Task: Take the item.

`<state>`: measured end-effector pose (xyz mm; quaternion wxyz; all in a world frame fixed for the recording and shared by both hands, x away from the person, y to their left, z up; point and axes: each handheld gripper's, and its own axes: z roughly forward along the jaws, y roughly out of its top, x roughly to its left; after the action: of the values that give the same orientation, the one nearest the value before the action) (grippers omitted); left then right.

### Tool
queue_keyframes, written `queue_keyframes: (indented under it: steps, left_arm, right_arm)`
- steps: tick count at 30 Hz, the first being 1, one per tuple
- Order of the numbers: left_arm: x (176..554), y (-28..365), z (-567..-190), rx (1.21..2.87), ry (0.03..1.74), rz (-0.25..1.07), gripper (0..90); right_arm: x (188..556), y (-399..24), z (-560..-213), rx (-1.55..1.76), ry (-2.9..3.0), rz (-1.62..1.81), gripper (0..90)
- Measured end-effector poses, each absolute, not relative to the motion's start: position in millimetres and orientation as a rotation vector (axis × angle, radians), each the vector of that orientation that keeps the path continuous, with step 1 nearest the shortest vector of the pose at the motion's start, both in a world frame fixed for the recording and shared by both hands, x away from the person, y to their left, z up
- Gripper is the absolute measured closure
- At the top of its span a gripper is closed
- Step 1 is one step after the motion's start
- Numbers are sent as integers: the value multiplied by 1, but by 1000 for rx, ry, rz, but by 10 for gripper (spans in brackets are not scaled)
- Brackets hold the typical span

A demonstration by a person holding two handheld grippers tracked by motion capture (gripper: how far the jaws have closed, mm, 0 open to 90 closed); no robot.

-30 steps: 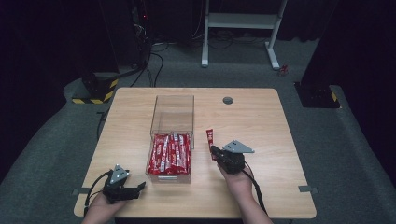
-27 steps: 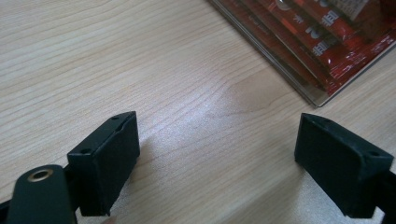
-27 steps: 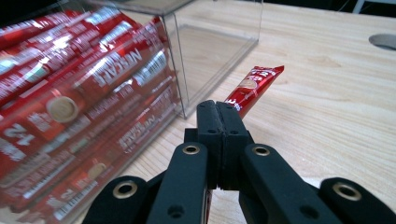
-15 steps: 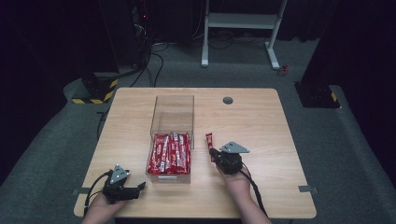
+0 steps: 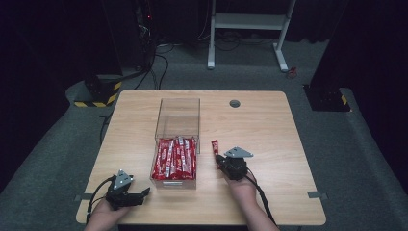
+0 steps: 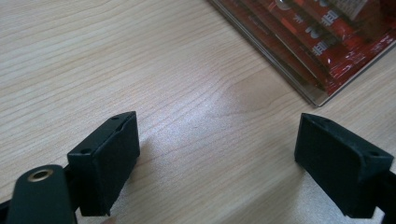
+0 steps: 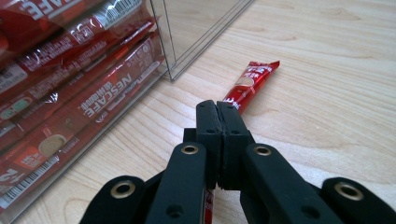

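Clamping thin red foil coffee stick (image 7: pixel 250 79), right gripper (image 7: pixel 217 109) jaws together on its near end; long axis toward table's (image 5: pixel 269 125) far edge; left gripper (image 6: pixel 219 154) jaws apart, holding nothing.

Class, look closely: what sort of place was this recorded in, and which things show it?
Probably a lab or recording studio: a lone wooden table on grey carpet, dark curtains around it, cables and equipment behind, and a hand-held right gripper shut on a red sachet.

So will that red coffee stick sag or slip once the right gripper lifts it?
Probably sags little: the coffee stick looks narrow, filled and straight. The right gripper pinches near one end, so the free end may droop. Its glossy foil could slip.
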<state>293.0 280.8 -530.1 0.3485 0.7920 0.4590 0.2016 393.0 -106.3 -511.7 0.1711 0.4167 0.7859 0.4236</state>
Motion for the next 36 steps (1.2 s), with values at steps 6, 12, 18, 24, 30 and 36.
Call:
queue_keyframes:
  steps: [6,12,18,24,30,36]
  left_arm:
    - [293,281,-530,2053,1190,523,143]
    - [293,281,-530,2053,1190,523,143]
    - [293,281,-530,2052,1190,523,143]
    - [293,281,-530,2053,1190,523,143]
    - [293,281,-530,2053,1190,523,143]
    - [293,281,-530,2053,1190,522,142]
  right_arm:
    - [396,-105,-515,1192,2241,1197,887]
    - [397,-104,-517,1200,2253,1197,876]
    - [397,-104,-517,1190,2255,1202,829]
    - [394,-104,-511,1170,2235,1245,782]
    - [390,-103,-503,1145,2210,1276,701]
    - [385,-103,-494,1110,2184,1291,625]
